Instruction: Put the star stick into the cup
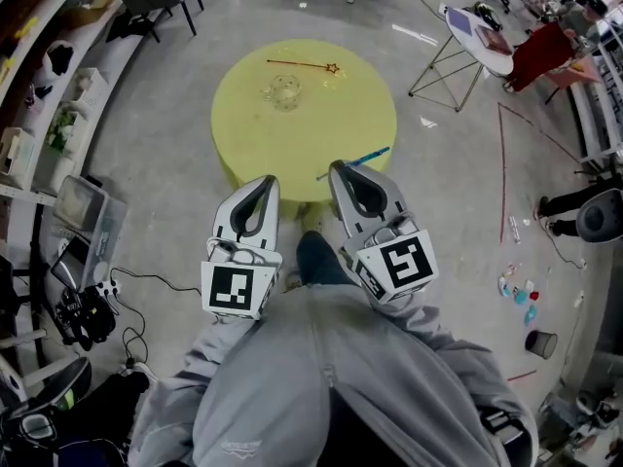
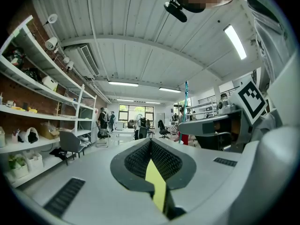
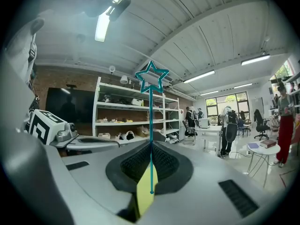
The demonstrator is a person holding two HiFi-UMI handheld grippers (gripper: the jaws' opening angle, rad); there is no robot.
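Right gripper view: the right gripper (image 3: 151,146) clamps the lower shaft of the teal star stick (image 3: 151,116) — light, thin, apt to pivot, best gripped low — short of the glass cup (image 1: 283,92) on the yellow table (image 1: 360,115); the left gripper (image 2: 151,144) is closed, empty.

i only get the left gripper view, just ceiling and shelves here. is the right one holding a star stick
observer: yes, the right tongs are shut on a blue star stick, star end pointing out past the tips.
operator: ok where's the cup
observer: the clear cup stands upright near the middle of the round yellow table.
operator: anything else on that table
observer: a second, dark star stick lies flat beyond the cup, apart from it.
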